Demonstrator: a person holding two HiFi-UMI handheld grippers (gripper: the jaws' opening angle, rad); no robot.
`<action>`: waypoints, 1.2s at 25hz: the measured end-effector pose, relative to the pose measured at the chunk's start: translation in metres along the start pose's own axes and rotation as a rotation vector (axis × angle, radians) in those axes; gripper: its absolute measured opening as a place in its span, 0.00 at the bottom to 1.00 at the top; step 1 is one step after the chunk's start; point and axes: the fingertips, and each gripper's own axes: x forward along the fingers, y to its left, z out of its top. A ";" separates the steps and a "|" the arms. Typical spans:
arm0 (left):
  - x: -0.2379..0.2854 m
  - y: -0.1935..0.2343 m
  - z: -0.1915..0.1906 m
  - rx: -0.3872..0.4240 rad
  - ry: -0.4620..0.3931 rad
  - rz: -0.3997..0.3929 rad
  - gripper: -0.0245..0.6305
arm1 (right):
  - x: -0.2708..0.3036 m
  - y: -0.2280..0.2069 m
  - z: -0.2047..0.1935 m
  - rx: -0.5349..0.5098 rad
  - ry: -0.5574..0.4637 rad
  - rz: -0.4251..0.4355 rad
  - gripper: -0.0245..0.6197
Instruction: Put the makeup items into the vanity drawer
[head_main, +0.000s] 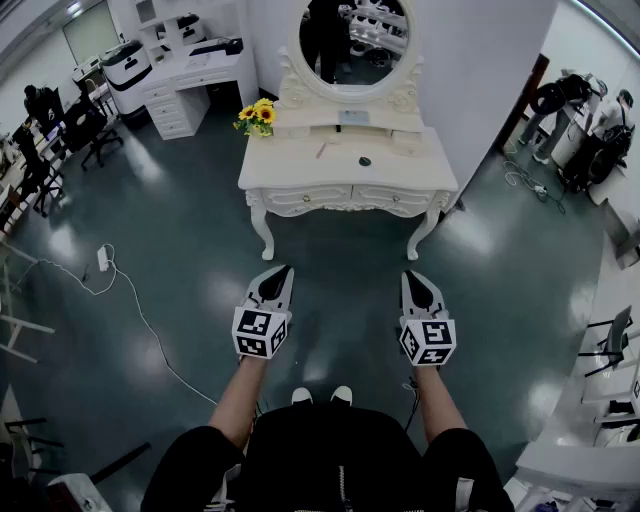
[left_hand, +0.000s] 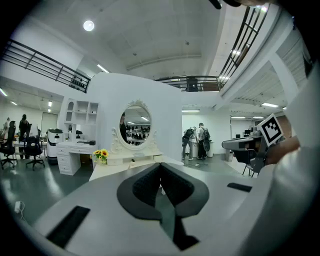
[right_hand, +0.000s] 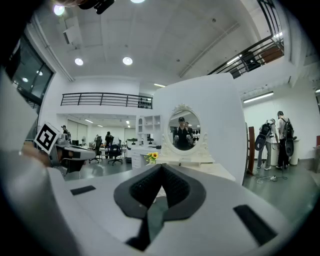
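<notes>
While the table (head_main: 290, 165) stands far ahead: approach stage, nothing reachable.
Left claw (head_main: 283, 272): pressed together, empty.
Right claw (head_main: 411, 278): likewise pressed together, empty.
Drawers (head_main: 305, 199): shut, likely opened first.

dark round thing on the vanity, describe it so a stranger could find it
Find the white vanity with the oval mirror, straight ahead in the head view. On its flat top, slightly right of centre, lies a small dark round item. It is the only dark, round thing there: the stick to its left is slim and pale, and the sunflowers stand at the far left.
</notes>
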 end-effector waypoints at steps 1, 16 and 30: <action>0.002 -0.003 0.000 0.000 0.002 -0.001 0.07 | 0.000 -0.002 0.001 0.002 -0.011 0.004 0.05; 0.029 -0.032 -0.011 -0.009 0.016 0.040 0.07 | 0.012 -0.036 -0.016 -0.006 0.003 0.044 0.05; 0.140 0.014 0.003 -0.013 0.010 0.023 0.07 | 0.114 -0.079 -0.011 -0.009 0.017 0.045 0.05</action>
